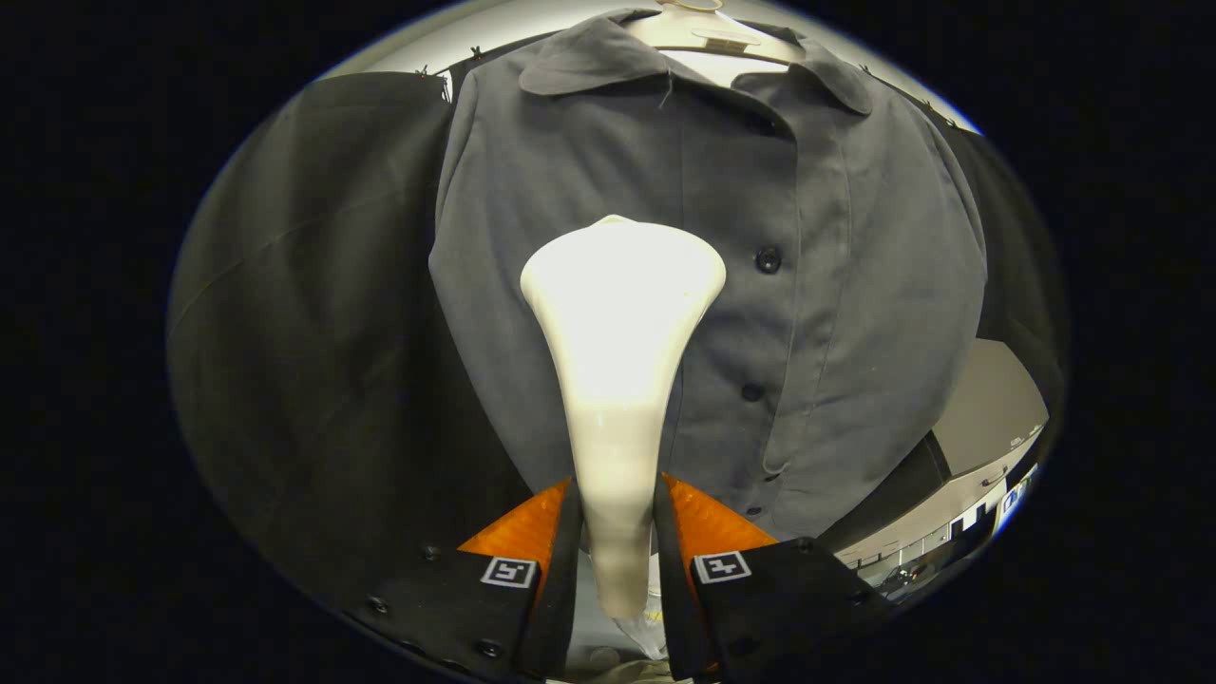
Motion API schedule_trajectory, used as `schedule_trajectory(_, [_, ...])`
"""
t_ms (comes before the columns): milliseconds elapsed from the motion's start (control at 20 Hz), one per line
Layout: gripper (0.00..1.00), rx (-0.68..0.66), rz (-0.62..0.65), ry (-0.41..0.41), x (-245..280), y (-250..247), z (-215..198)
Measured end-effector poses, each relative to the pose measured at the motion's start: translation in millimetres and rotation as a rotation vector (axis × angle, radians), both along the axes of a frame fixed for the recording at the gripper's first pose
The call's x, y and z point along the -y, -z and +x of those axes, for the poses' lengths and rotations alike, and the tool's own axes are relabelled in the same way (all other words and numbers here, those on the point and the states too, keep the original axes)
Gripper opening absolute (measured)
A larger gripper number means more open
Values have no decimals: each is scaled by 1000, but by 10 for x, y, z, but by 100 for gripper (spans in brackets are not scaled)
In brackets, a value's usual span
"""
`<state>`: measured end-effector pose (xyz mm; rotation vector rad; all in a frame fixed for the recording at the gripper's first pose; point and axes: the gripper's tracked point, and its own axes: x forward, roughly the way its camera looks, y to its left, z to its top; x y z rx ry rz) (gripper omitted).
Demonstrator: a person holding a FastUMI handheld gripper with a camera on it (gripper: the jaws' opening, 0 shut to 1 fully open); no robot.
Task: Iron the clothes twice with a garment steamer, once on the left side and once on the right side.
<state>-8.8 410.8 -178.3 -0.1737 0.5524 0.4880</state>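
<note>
In the gripper view, your gripper (617,494) has its two fingers (562,532) closed against the narrow handle of the garment steamer (617,323), one finger pressing on each side, so the tool is clamped on it. The steamer's white body rises from between the fingers and widens into a broad head, which sits in front of the chest of the shirt (826,313); you cannot tell from here whether the head is touching the cloth. The head lies just beside the button placket, on the side away from the buttons (768,258), which run down the shirt next to it. The grey shirt hangs on a pale hanger (708,33) with its collar spread open at the top. Behind the shirt hangs the dark cloth wall (313,313) of the booth.
</note>
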Motion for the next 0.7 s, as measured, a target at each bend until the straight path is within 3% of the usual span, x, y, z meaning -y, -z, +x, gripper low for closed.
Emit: schedule_trajectory(700, [47,-140,-63,-13,137,1060,-94])
